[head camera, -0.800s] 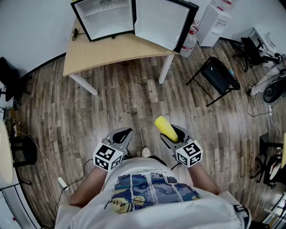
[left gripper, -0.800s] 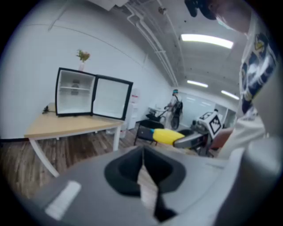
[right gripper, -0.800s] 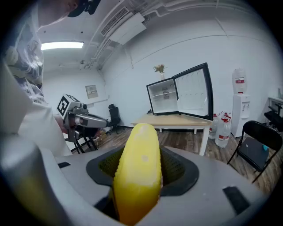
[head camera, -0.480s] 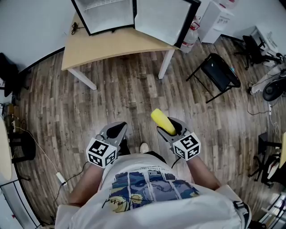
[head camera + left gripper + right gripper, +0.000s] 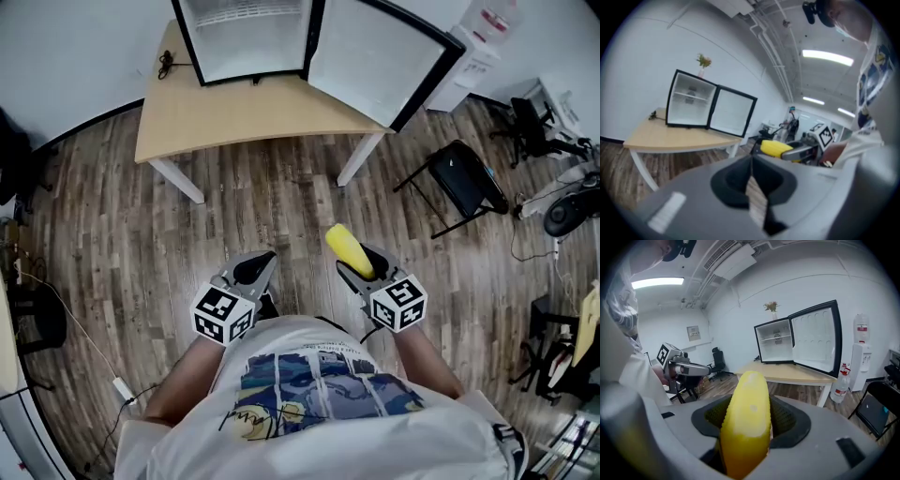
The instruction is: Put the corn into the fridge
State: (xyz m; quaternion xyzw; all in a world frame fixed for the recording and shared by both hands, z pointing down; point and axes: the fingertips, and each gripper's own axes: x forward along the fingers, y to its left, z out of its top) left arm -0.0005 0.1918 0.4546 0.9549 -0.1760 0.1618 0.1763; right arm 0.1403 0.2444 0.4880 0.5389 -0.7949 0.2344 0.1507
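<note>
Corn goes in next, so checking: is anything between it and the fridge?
Nothing visible does. The corn is held in the right gripper; only floor lies ahead, and the fridge on the table has its door open.

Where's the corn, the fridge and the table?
corn (image 5: 349, 250), head view, middle of the cob.
fridge (image 5: 251, 37), head view, inner back wall.
table (image 5: 234, 108), head view, bare top.

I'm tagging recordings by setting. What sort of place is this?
Probably an office or lab workroom, not a home kitchen: a small black-framed fridge stands open on a pale wooden table, with a black office chair, bare ceiling pipes and strip lights.
</note>
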